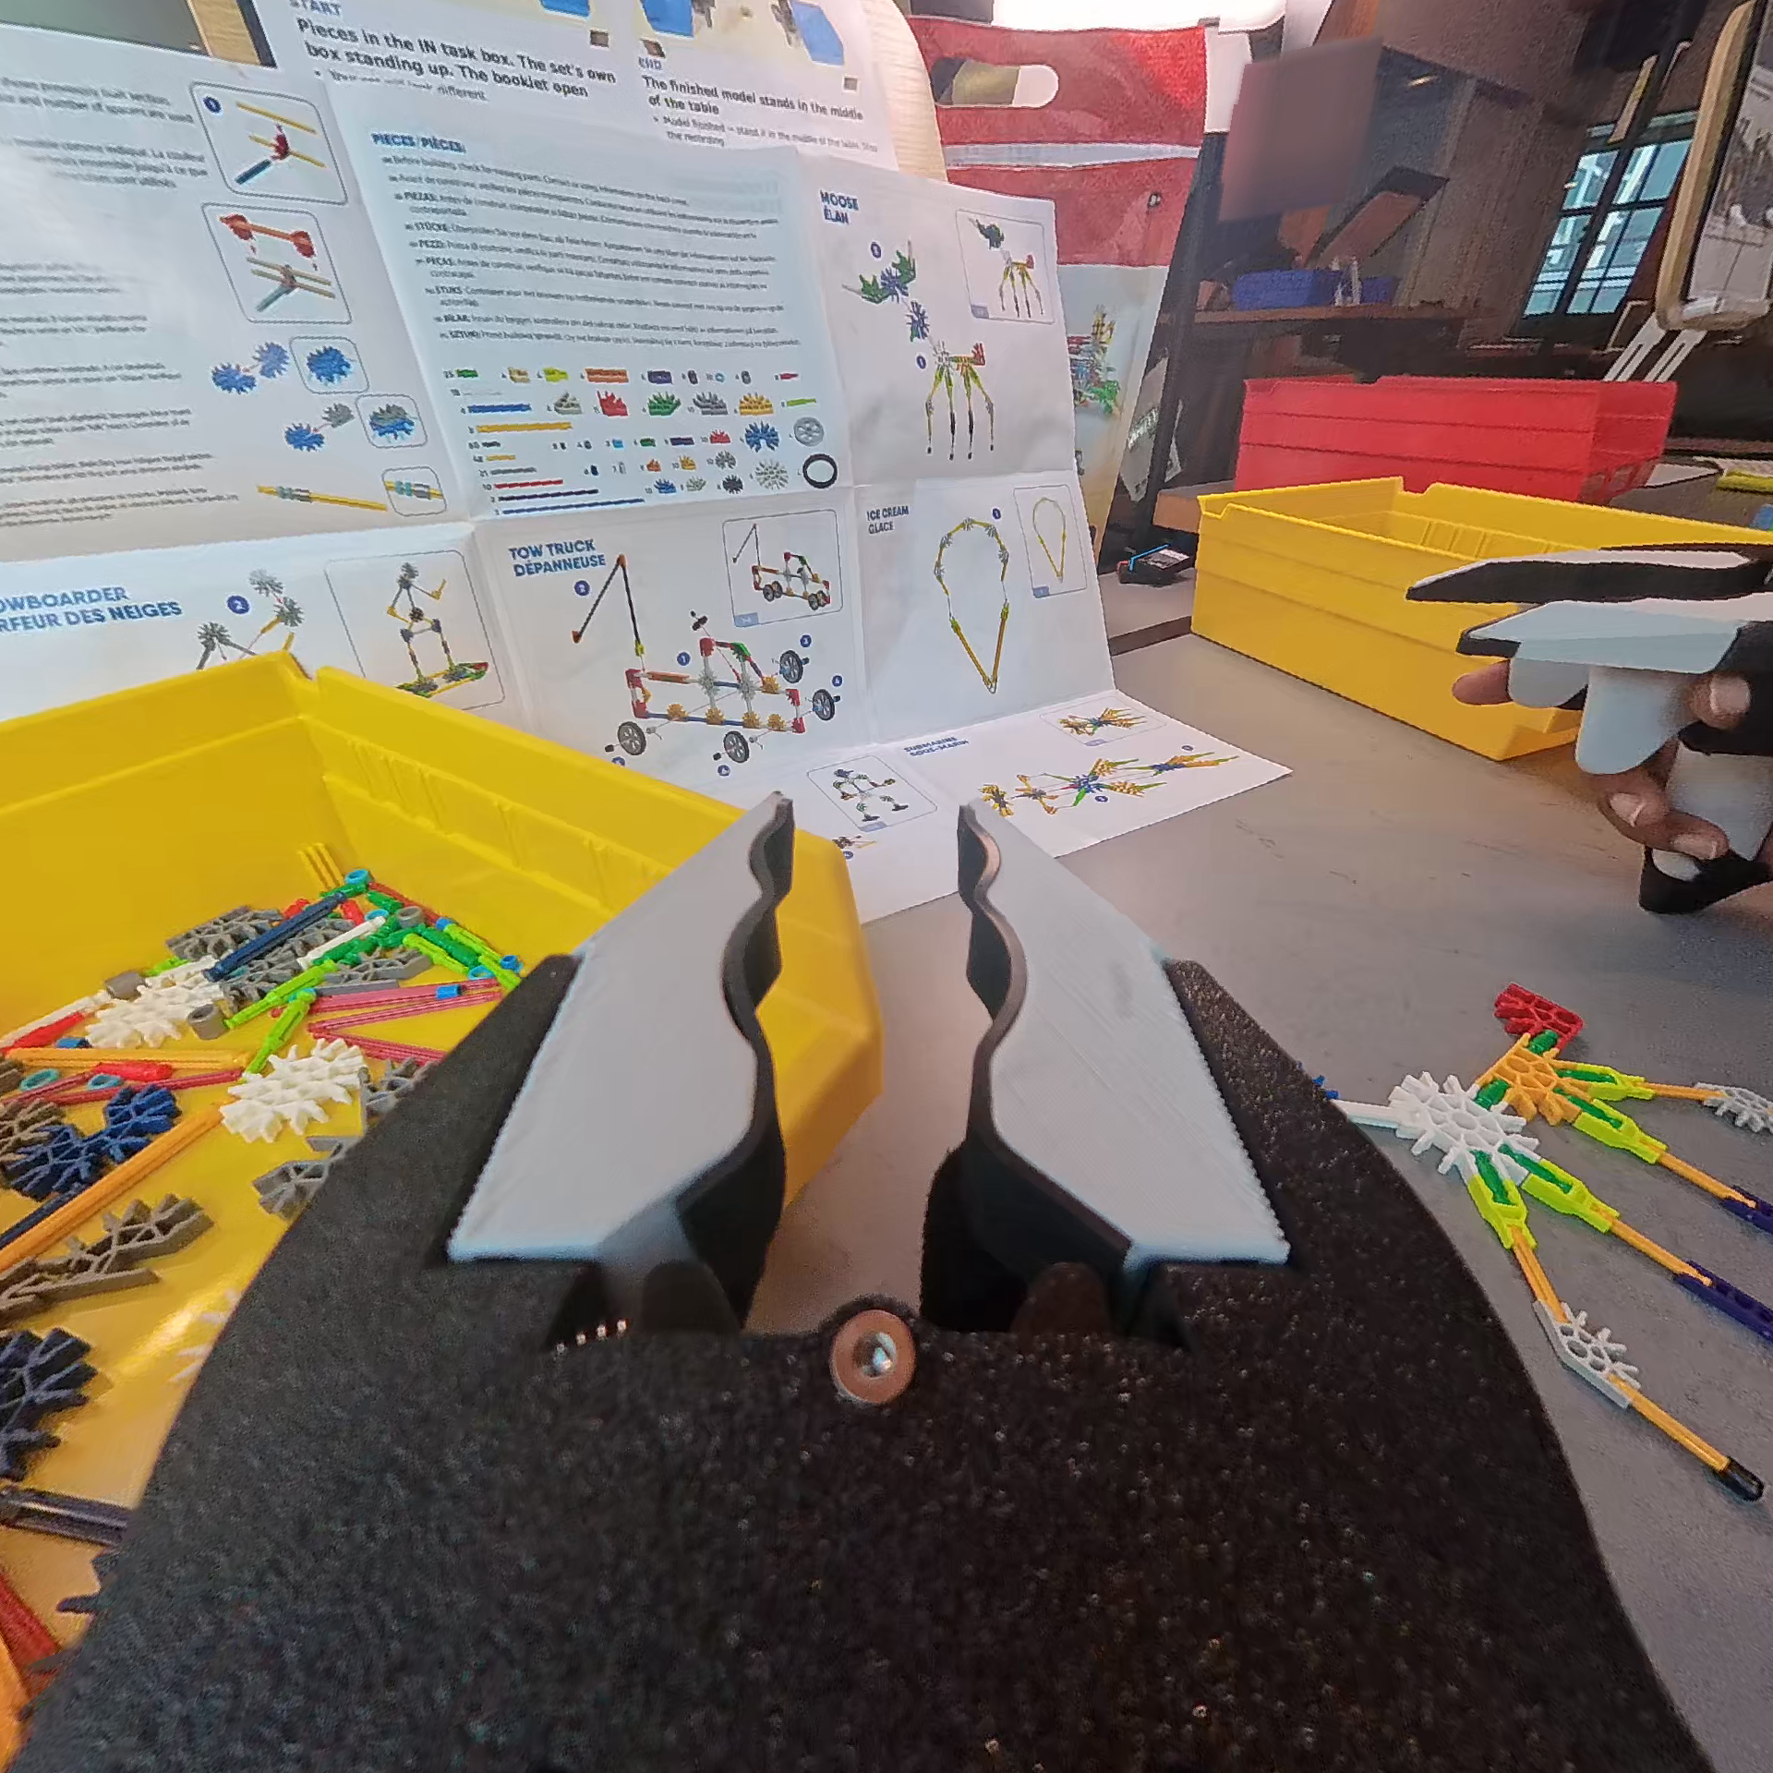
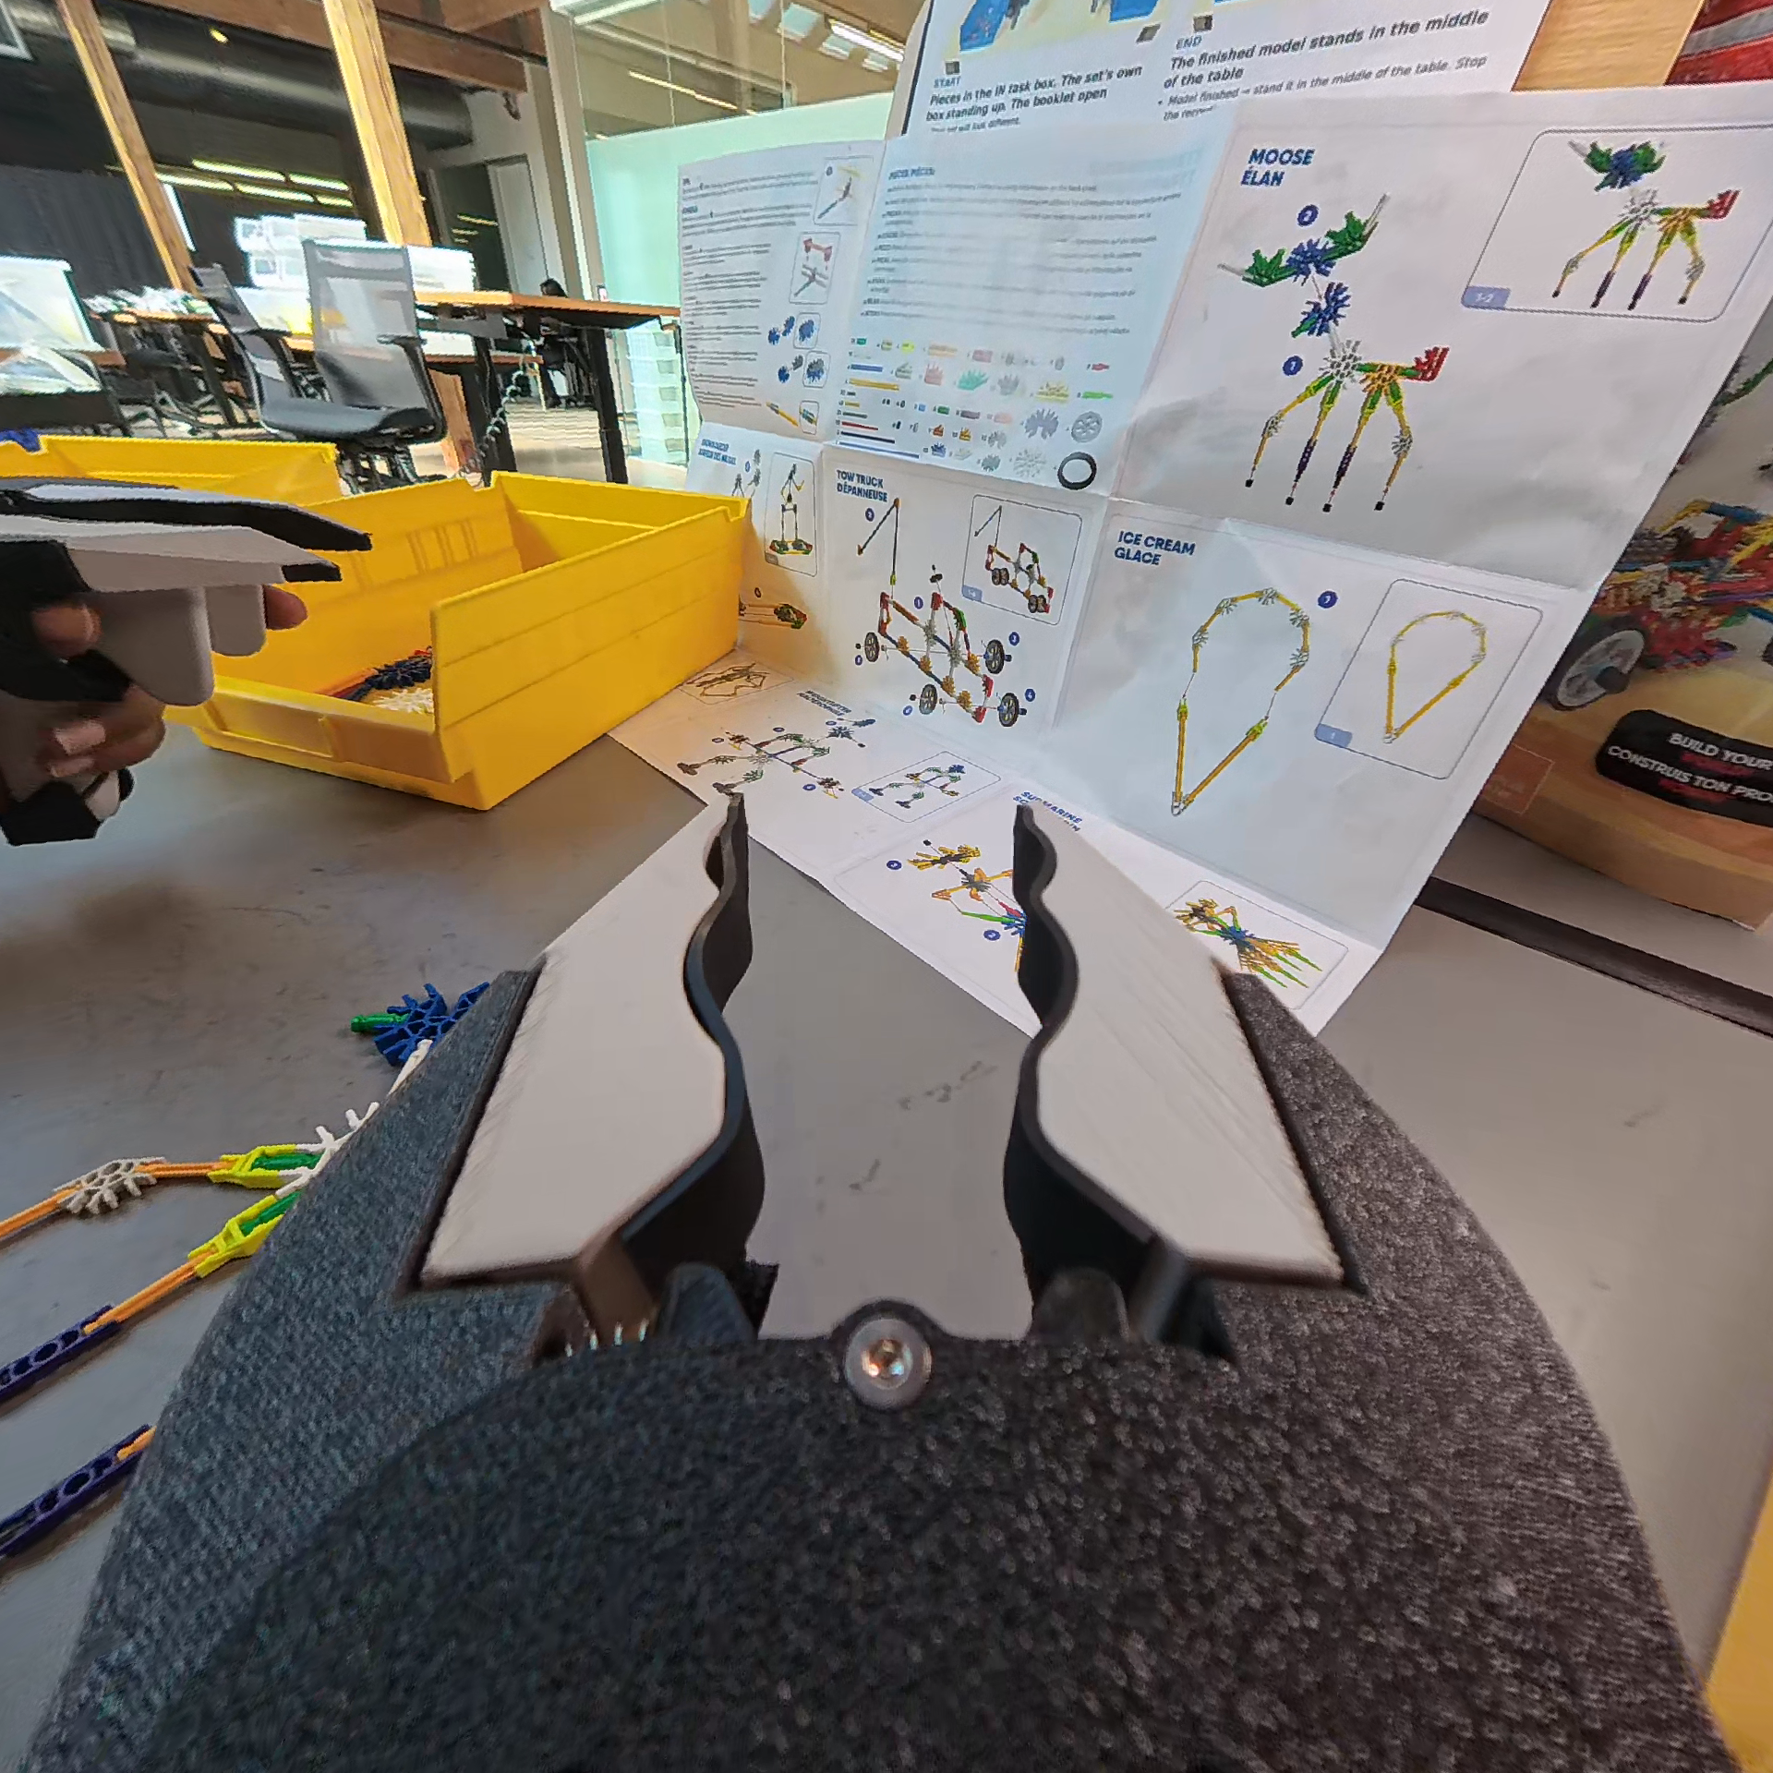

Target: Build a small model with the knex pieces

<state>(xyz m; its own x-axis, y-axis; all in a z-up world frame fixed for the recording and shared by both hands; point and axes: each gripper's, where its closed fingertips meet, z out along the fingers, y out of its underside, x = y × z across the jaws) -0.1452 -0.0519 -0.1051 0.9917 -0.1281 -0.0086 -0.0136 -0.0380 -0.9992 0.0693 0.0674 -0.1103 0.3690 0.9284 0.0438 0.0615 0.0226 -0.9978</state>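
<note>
Two views, both fingers-apart and empty. Left wrist view: left gripper parted wide, gripping nothing, poised over the near rim of the yellow plastic bin heaped with loose coloured rods and snowflake connectors; half-built rod-and-connector figure flat on the grey tabletop to the right. Probably best lowered squarely over a single piece, clear of neighbours. Right wrist view: right gripper likewise parted, empty, above bare tabletop facing the unfolded paper instruction sheet; second yellow bin beyond, few pieces inside.
</note>
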